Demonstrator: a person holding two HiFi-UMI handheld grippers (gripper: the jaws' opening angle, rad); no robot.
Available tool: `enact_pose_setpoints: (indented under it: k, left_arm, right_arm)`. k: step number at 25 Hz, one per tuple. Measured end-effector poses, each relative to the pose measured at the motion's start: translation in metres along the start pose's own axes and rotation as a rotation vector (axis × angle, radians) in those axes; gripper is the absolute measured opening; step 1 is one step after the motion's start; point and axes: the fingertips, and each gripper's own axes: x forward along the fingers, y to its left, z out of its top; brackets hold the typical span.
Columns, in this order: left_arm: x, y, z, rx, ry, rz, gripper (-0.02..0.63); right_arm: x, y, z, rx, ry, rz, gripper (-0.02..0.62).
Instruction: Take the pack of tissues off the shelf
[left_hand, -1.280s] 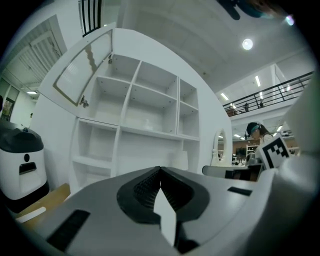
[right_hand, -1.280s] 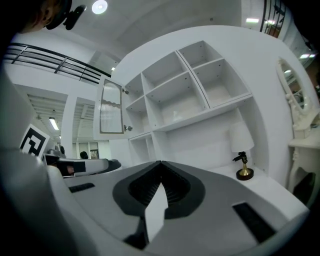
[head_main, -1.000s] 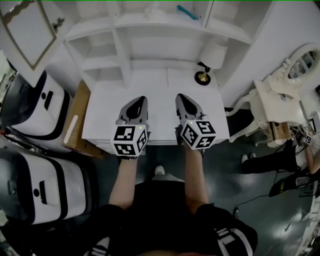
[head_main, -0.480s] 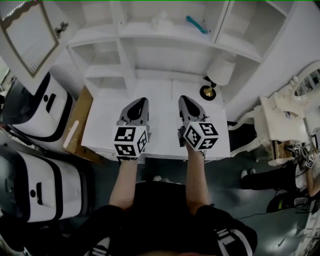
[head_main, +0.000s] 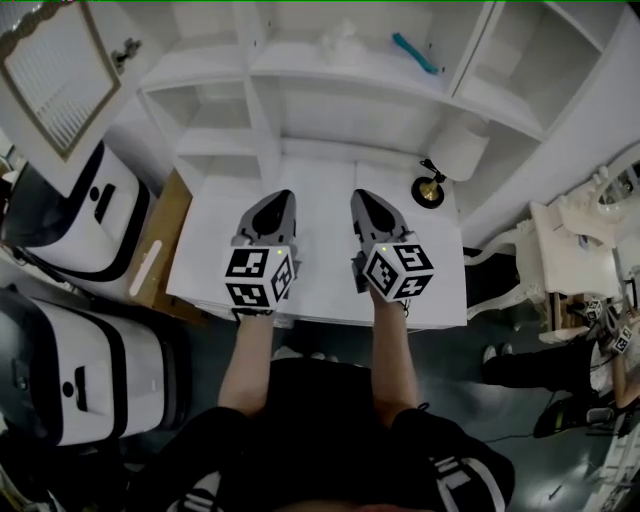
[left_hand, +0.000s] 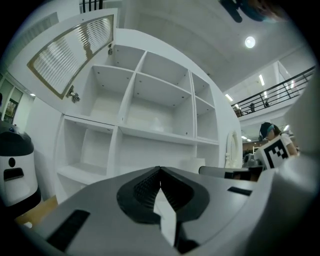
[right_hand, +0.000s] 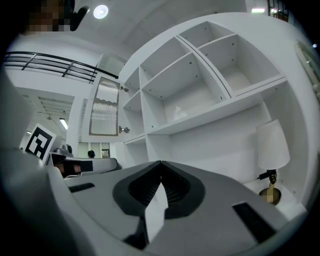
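Note:
The pack of tissues (head_main: 340, 40) is a small white crinkled bundle on an upper shelf of the white shelf unit (head_main: 265, 120); it also shows faintly in the left gripper view (left_hand: 156, 123) and in the right gripper view (right_hand: 177, 113). Both grippers hover side by side over the white desk top (head_main: 320, 180), well below and short of the pack. My left gripper (head_main: 279, 197) has its jaws shut with nothing between them (left_hand: 160, 169). My right gripper (head_main: 360, 195) is likewise shut and empty (right_hand: 161, 163).
A teal object (head_main: 415, 52) lies on the same shelf, right of the pack. A white lamp (head_main: 457, 153) with a gold base (head_main: 430, 192) stands at the desk's back right. An open louvred door (head_main: 55, 70) hangs at upper left. White machines (head_main: 90, 215) and a cardboard box (head_main: 160, 250) stand left.
The head view has tilted up, so more of the shelf unit shows and the pack sits lower in frame. Both grippers stay shut at about the same place over the desk.

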Motion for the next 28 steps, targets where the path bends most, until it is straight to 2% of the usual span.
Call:
enact_pose_setpoints:
  k: [6,14,23,28]
  left_arm:
    - [0.022,0.008,0.016,0.01,-0.009,-0.045,0.011]
    - [0.035,0.05,0.031,-0.019,-0.032,-0.028,0.011]
    - [0.033,0.097,0.039,-0.047,-0.058,0.022,0.011]
    - [0.034,0.113,0.041,-0.072,-0.073,0.036,0.011]
  right_arm:
    - [0.03,0.005,0.018,-0.03,-0.009,-0.001,0.017]
    - [0.072,0.011,0.062,-0.165,-0.047,-0.003,0.018]
    - [0.113,0.014,0.125,-0.394,-0.061,0.021,0.018]
    - [0.132,0.023,0.155,-0.585,-0.031,0.036,0.018]
